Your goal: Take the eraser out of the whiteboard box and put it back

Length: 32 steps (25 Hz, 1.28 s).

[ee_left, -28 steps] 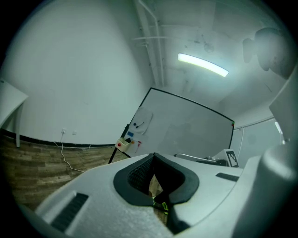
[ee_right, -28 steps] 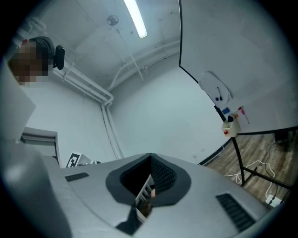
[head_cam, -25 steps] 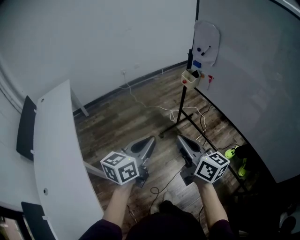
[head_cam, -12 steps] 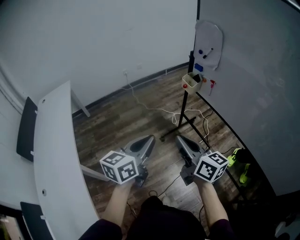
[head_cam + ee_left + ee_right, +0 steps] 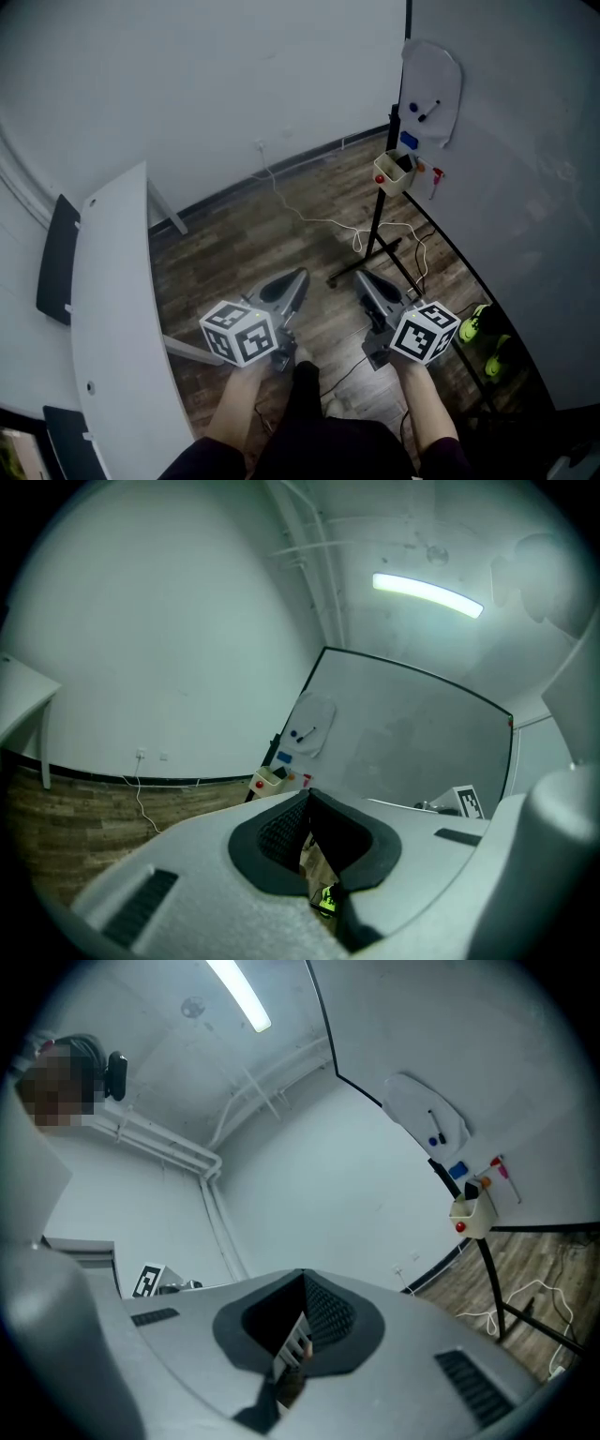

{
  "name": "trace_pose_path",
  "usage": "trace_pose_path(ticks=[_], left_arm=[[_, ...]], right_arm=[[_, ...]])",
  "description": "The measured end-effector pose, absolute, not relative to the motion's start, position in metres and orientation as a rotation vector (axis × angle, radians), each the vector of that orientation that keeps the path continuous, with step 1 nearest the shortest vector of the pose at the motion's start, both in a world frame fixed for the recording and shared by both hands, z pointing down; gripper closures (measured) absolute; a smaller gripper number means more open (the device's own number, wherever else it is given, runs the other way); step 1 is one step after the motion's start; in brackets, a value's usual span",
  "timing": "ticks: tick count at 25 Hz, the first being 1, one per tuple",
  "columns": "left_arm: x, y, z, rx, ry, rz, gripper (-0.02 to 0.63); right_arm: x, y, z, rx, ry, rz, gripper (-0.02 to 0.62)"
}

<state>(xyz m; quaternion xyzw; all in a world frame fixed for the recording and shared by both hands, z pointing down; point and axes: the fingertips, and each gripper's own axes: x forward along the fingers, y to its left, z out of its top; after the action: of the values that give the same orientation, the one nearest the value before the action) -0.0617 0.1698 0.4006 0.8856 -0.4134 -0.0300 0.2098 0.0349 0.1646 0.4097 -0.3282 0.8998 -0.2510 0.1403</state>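
Note:
A cream whiteboard box (image 5: 394, 172) hangs on the whiteboard stand at the far right, with a dark object (image 5: 405, 163) standing in it and a red knob on its front. It also shows small in the left gripper view as the box (image 5: 269, 779) and in the right gripper view as the box (image 5: 466, 1213). My left gripper (image 5: 298, 280) and right gripper (image 5: 362, 279) are held side by side well short of the box, over the wooden floor. Both point toward the board with jaws together and nothing between them, as the left gripper (image 5: 307, 799) and right gripper (image 5: 305, 1279) show.
The whiteboard (image 5: 525, 141) fills the right side, with a white oval plate (image 5: 433, 80) and a blue block (image 5: 409, 141) on it. The black stand legs (image 5: 375, 246) and white cables (image 5: 319, 220) lie on the floor ahead. A curved white desk (image 5: 112, 309) runs along the left; green shoes (image 5: 478, 328) sit under the board.
Both grippers have been carried forward toward the whiteboard, jaws still together. The box and board have shifted right in view, and a dark shoe now shows between the arms.

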Motion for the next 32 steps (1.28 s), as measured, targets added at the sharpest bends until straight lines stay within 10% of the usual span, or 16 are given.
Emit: trace_pose_path(ticks=[32], left_arm=[[-0.107, -0.069, 0.403, 2.518, -0.972, -0.006, 0.601]], right_arm=[[-0.006, -0.067, 0.409, -1.134, 2.470, -0.746, 0.592]])
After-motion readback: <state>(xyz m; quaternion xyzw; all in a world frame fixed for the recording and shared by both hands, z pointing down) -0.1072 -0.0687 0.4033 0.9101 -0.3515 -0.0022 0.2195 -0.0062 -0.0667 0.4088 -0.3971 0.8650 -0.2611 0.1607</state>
